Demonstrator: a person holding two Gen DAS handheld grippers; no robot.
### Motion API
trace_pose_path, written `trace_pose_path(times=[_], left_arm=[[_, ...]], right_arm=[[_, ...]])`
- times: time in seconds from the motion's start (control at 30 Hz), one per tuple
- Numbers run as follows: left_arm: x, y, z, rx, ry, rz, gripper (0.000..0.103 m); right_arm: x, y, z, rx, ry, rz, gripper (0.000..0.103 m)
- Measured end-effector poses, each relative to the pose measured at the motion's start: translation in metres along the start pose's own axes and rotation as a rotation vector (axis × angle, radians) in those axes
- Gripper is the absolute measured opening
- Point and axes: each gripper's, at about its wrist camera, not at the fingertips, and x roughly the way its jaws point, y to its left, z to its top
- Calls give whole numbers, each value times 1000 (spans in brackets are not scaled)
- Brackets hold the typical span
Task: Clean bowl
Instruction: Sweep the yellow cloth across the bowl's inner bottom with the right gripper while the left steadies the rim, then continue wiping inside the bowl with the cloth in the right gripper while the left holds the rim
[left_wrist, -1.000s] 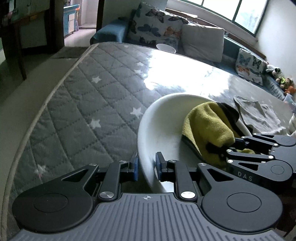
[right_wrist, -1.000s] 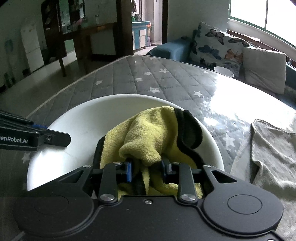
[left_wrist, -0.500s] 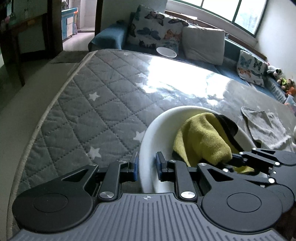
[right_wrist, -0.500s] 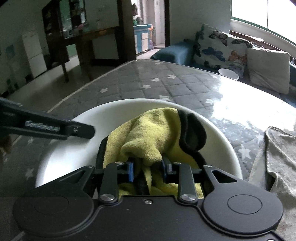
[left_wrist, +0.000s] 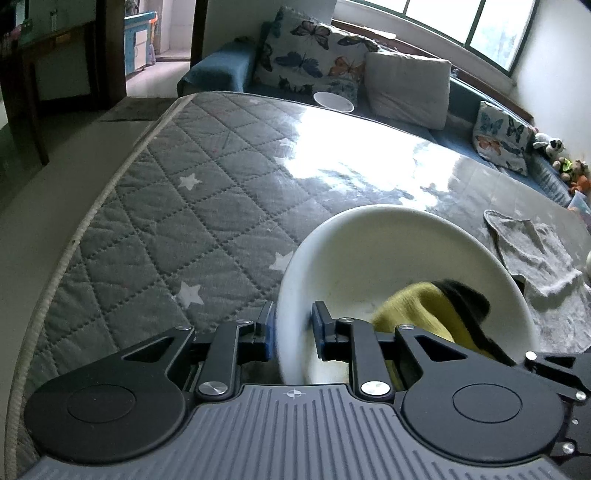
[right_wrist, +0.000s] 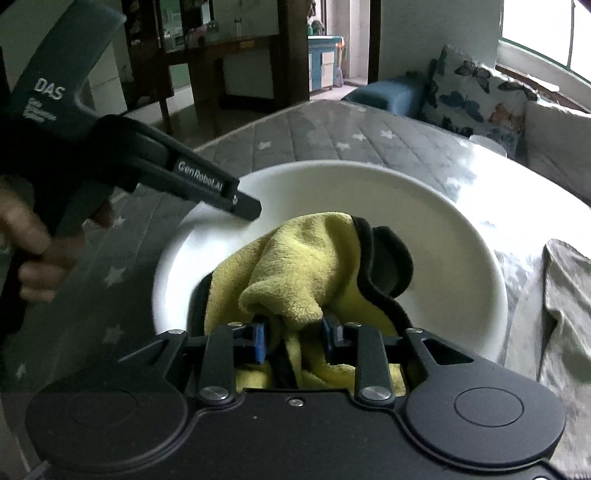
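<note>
Nearest the right wrist camera, the right tongs (right_wrist: 293, 341) are clamped on a bunched fold of the yellow cloth (right_wrist: 295, 266), whose black edging curls up on its right side. That cloth lies inside the white bowl (right_wrist: 461, 236), against the near part of its inner wall. At the bowl's left rim the left tongs (left_wrist: 291, 328) are closed onto the wall, one blue pad (left_wrist: 268, 328) outside and the other inside, so the rim runs between them. From the right wrist view the same tool reaches in from the left as a dark arm with white lettering, and a hand (right_wrist: 33, 251) grips its handle at the frame's edge. The bowl looks tilted, its open side turned toward the right tongs; whether its base touches the surface below cannot be told. Beneath it spreads a grey quilted mattress (left_wrist: 177, 229) with white stars under a glossy clear cover that glares in the window light. Just right of the bowl lies a crumpled grey cloth (left_wrist: 532, 258). Well beyond, at the mattress's far edge, sits a small white bowl (left_wrist: 333, 101), with a butterfly-print cushion (left_wrist: 310, 55) and a plain pale cushion (left_wrist: 406, 88) behind it on a blue sofa (left_wrist: 214, 70).
</note>
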Motion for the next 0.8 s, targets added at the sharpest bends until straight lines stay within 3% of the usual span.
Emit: trace_pose_path(times=[0.27,0.8], left_arm=[[-1,-3,-1,13,4,8,22],[-3,-4,-3,26,10,18,23]], right_arm=[[-2,-12,1,8,20,-50,30],[33,-35,25,73,-36,-112,30]])
